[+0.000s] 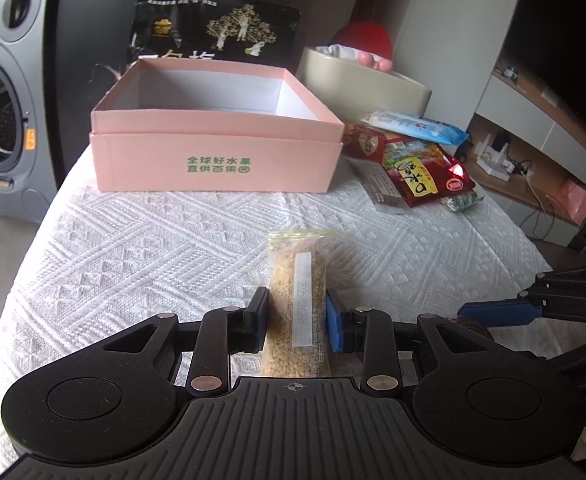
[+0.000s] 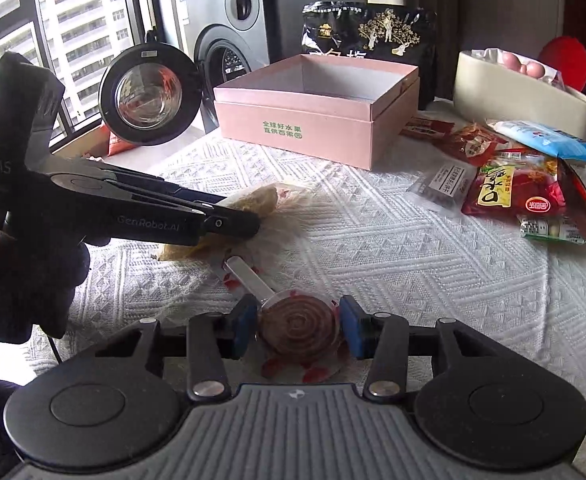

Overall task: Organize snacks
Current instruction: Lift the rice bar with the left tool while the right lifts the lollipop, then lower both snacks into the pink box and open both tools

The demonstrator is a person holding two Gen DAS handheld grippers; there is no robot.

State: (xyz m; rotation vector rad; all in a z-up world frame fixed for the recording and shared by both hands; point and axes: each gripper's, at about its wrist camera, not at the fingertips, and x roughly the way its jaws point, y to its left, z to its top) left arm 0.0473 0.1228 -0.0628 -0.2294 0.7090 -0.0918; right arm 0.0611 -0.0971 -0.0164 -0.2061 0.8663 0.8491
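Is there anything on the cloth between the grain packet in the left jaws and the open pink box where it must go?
Nothing visible stands in the way. Between the grain packet and the pink box lies only bare white cloth. The red snack packet lies off to the right of that path.

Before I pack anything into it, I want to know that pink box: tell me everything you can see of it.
The pink box is a shallow rectangular carton, seemingly cardboard, open-topped, with a white inside that looks empty. It appears to sit nested in its own slightly wider lid or base, forming a step around it. Green printed characters mark the front wall. It rests upright at the far side of the white textured cloth, in front of a black snack bag. Neither claw touches it.
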